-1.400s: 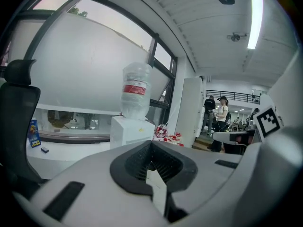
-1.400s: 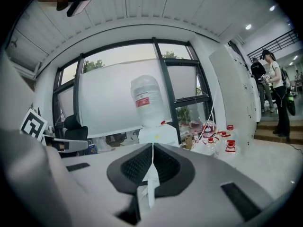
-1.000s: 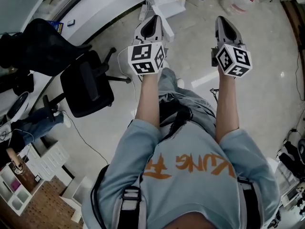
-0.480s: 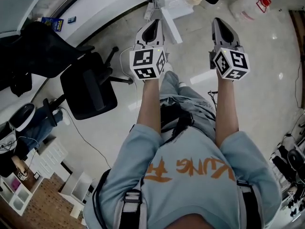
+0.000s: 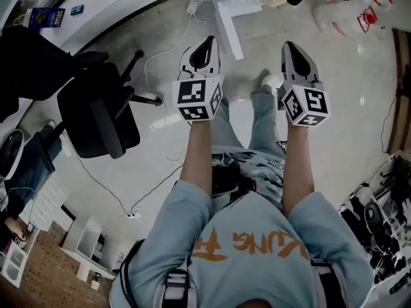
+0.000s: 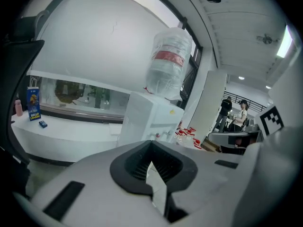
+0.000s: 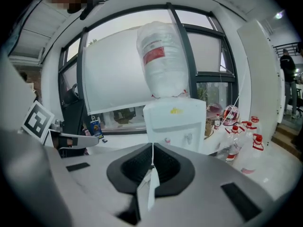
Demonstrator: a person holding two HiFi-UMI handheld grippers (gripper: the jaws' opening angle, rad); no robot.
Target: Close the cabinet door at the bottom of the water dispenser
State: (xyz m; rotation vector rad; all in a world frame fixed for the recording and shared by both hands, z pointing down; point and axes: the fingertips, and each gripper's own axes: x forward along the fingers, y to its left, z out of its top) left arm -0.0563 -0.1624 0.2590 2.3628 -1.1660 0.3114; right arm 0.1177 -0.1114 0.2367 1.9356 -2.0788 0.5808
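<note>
My left tongs and right tongs are both pressed together, empty. At twelve o'clock the water dispenser stands upright, long axis vertical, taps facing me, inverted bottle on top; its cabinet door is hidden.

Bare pale floor lies open ahead of the left gripper and right gripper, giving a free straight path to the water dispenser. On the left, an office chair stands near that path, and a white cable trails across the floor beside it. On the right, empty bottles crowd the dispenser's side.
</note>
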